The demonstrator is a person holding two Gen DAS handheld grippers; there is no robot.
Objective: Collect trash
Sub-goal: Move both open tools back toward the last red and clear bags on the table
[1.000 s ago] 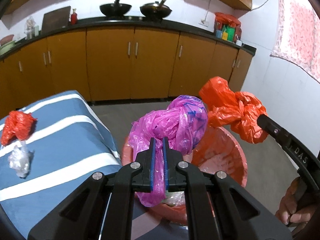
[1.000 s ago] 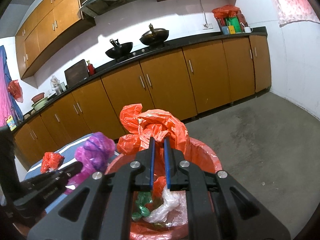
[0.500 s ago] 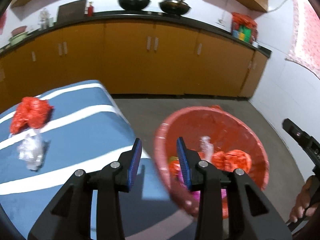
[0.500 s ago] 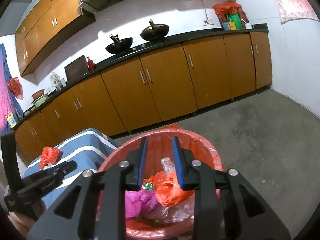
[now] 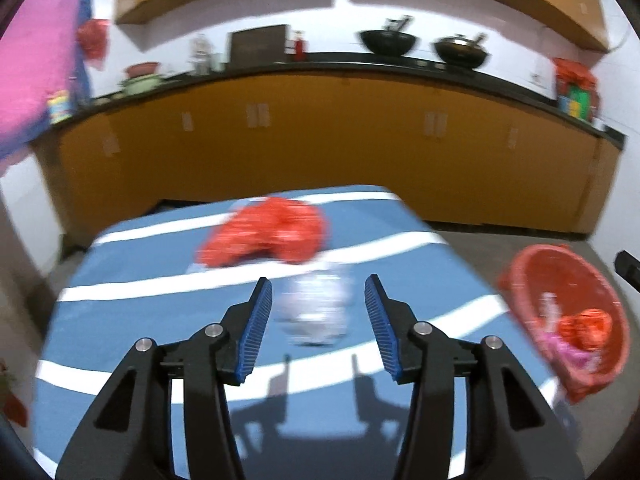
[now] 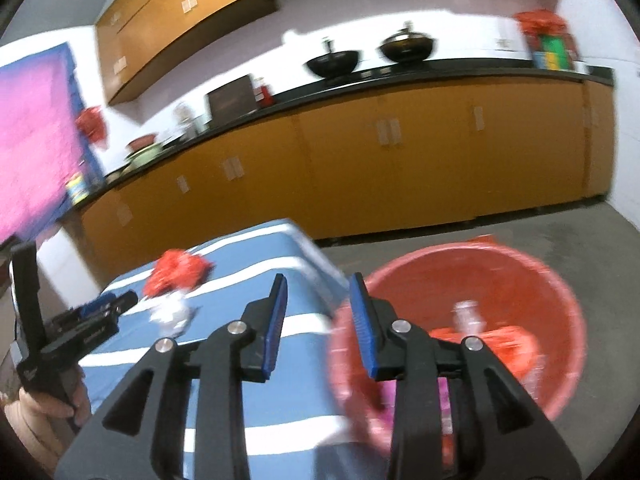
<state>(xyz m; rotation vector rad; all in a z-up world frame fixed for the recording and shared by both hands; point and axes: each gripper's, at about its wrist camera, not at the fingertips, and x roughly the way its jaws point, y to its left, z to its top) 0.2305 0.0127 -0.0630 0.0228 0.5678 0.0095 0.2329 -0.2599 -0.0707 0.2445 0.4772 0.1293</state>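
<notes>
A crumpled clear plastic wrapper (image 5: pixel 316 306) and a red bag (image 5: pixel 266 236) lie on the blue striped table (image 5: pixel 160 316). My left gripper (image 5: pixel 318 312) is open and empty, its jaws either side of the wrapper from above. The red basin (image 5: pixel 560 276) stands right of the table and holds the pink bag (image 5: pixel 568 354) and an orange bag (image 5: pixel 586 328). My right gripper (image 6: pixel 318 312) is open and empty over the gap between table (image 6: pixel 256 360) and basin (image 6: pixel 516 260). The red bag (image 6: pixel 178 274), the wrapper (image 6: pixel 170 312) and the left gripper (image 6: pixel 108 306) show there too.
Orange kitchen cabinets (image 5: pixel 340 140) with a black counter run along the back, with two woks (image 5: pixel 388 42) on it. Grey floor (image 6: pixel 560 232) lies beyond the basin. A pink cloth (image 6: pixel 28 140) hangs at the left.
Both grippers opened and dropped the pink and orange bags into the basin. Both then swung left towards the table; the left one now sits over the clear wrapper.
</notes>
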